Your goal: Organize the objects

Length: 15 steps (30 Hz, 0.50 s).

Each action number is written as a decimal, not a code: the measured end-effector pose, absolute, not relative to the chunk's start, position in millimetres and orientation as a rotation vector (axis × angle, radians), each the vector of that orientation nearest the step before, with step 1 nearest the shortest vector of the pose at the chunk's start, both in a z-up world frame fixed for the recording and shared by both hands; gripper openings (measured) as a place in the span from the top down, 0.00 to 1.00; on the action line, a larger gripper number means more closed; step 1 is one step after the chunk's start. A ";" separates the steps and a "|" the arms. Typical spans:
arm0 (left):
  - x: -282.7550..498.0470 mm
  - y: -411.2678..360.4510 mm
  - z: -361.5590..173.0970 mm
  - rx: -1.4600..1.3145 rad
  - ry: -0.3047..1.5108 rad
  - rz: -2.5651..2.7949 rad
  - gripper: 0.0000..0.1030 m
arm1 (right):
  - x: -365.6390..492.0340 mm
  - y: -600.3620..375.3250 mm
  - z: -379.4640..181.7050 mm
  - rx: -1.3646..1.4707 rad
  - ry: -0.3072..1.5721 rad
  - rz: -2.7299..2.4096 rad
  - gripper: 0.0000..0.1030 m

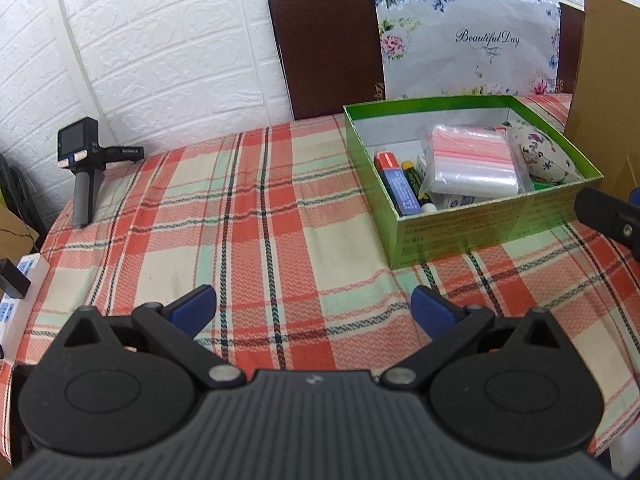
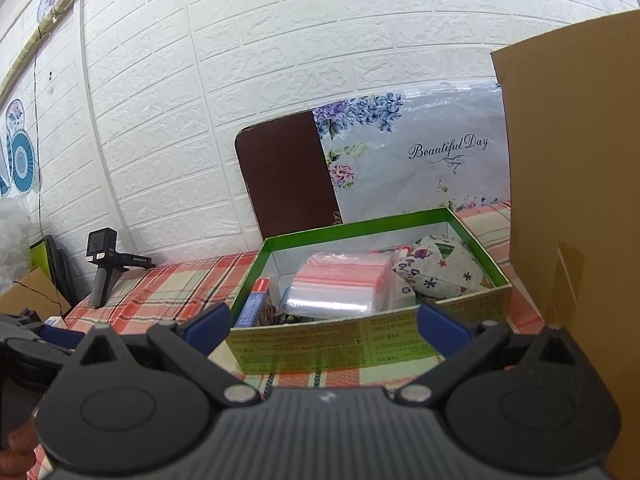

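Note:
A green box [image 1: 480,228] stands on the plaid tablecloth [image 1: 248,216] at the right. It holds a stack of clear zip bags [image 1: 472,160], a floral pouch [image 1: 540,152], a red and blue carton [image 1: 396,184] and small items. My left gripper [image 1: 314,304] is open and empty above the cloth, left of and in front of the box. My right gripper [image 2: 320,324] is open and empty just in front of the box [image 2: 360,348], where the bags [image 2: 340,284] and the pouch [image 2: 440,268] also show. Part of it shows at the left wrist view's right edge [image 1: 612,220].
A small camera on a grip [image 1: 82,168] stands at the table's back left. A brown board [image 1: 324,48] and a floral sheet [image 1: 468,36] lean on the white brick wall. A cardboard panel [image 2: 572,200] stands close at the right. A power strip [image 1: 20,284] lies at the left.

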State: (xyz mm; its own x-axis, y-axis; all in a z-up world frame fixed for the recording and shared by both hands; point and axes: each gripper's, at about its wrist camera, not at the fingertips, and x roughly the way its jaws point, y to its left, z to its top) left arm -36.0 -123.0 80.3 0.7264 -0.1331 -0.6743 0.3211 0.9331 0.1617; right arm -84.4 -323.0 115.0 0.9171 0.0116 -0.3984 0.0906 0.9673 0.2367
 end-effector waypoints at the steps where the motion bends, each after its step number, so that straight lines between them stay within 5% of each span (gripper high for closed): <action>1: -35.0 -123.0 79.0 0.272 0.729 -0.259 0.00 | -84.2 -322.8 114.3 0.256 0.411 -0.042 0.00; 15: -32.4 -128.6 71.4 0.277 0.776 -0.262 0.00 | -82.9 -330.8 110.3 0.270 0.415 -0.060 0.00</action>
State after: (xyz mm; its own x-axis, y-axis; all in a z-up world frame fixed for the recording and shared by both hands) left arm -32.4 -128.6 71.4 0.6849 -0.1298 -0.7170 0.3317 0.9317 0.1482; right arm -82.9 -330.8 110.3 0.9137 -0.0024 -0.4063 0.1122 0.9626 0.2467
